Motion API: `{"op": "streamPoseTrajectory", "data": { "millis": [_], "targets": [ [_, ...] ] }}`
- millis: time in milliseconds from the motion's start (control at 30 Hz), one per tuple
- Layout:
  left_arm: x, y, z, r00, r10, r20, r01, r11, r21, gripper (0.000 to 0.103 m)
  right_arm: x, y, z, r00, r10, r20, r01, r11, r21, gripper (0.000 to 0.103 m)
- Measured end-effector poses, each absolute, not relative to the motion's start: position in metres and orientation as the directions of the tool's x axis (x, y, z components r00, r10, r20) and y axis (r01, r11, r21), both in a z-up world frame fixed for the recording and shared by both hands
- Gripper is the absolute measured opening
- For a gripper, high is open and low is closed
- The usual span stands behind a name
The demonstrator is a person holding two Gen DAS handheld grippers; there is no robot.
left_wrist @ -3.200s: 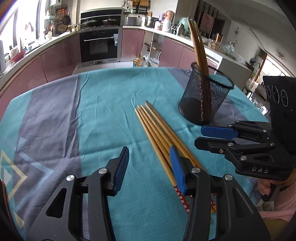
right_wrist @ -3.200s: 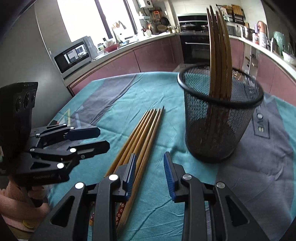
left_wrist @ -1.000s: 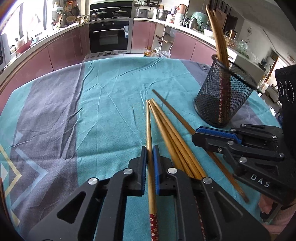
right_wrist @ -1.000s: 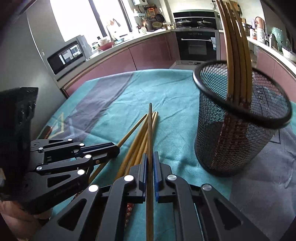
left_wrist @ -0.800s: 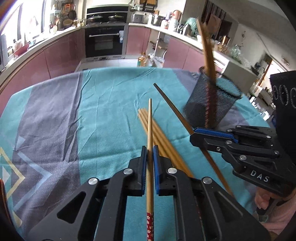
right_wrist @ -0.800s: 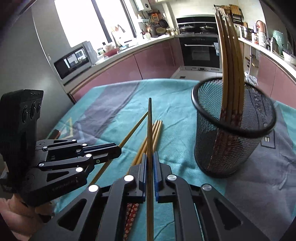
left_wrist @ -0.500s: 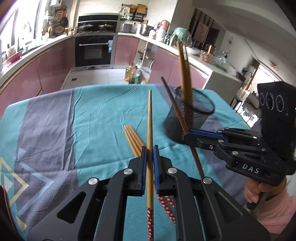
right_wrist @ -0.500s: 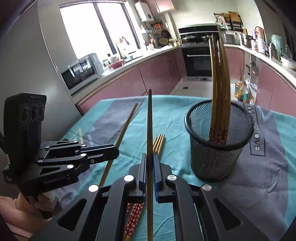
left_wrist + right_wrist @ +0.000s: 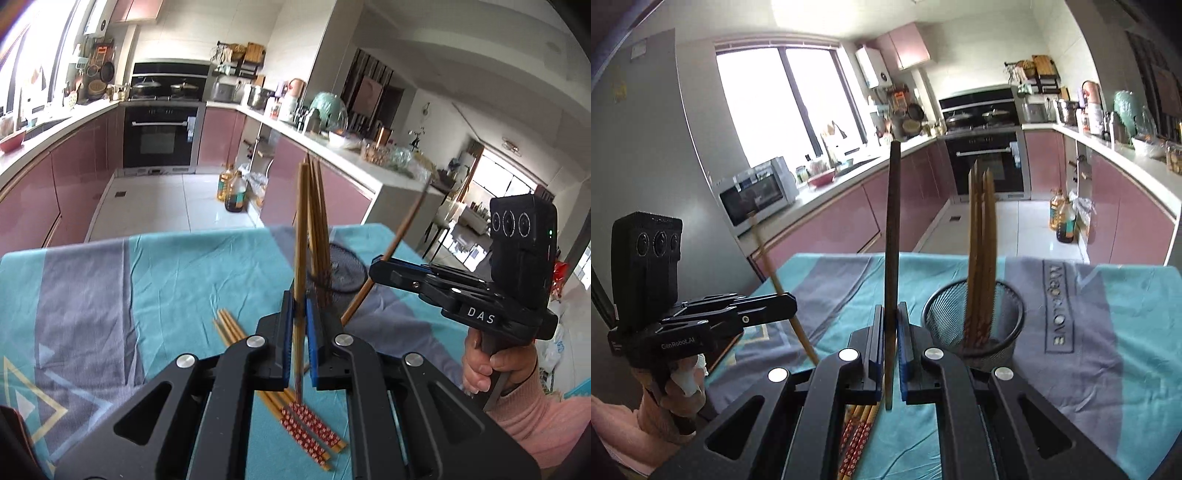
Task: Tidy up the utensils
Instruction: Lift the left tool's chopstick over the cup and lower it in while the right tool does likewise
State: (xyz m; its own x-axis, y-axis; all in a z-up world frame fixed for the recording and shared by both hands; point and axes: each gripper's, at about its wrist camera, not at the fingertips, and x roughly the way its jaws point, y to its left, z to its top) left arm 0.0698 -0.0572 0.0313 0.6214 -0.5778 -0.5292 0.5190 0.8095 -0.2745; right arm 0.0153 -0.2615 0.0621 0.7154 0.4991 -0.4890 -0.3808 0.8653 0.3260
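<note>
Two slim wooden chopsticks aloft!
Left gripper (image 9: 300,325) pinches one chopstick (image 9: 301,236), right gripper (image 9: 891,339) another (image 9: 893,236), beside the round mesh cup (image 9: 975,328).

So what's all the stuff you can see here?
Held chopsticks: two, wooden, one clamped in each gripper.
Loose chopsticks: a few, wooden with red patterned ends, lying on the tablecloth.
Mesh cup: one, black, on the tablecloth, chopsticks standing inside.
Tablecloth: one, teal and grey.
Oven: one, black, far wall.
Microwave: one, silver, on the counter.
Oil bottles: amber, on the floor.
Left gripper: black with blue pads, shut.
Right gripper: same, shut.
</note>
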Motion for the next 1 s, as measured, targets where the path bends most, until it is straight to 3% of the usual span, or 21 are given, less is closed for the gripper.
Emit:
{"op": "streamPoseTrajectory", "data": {
  "millis": [667,800,1000],
  "targets": [
    [0.099,-0.095,0.117,0.676,-0.632,-0.379,0.587,0.773,-0.241,0.007,0.041,-0.3,0.127,0.829,0.421,-0.369,-0.347,0.903,0.252,0.006],
    [0.104,-0.106,0.124,0.685,-0.626,-0.374,0.591,0.777,-0.218,0.007,0.047,-0.306,0.129,0.839,0.406,-0.363,-0.334,0.91,0.246,0.006],
    [0.118,-0.127,0.11,0.67,-0.6,-0.437,0.585,0.789,-0.186,0.007,0.065,-0.306,0.115,0.829,0.382,-0.408,-0.308,0.922,0.236,0.006]
  ]
}}
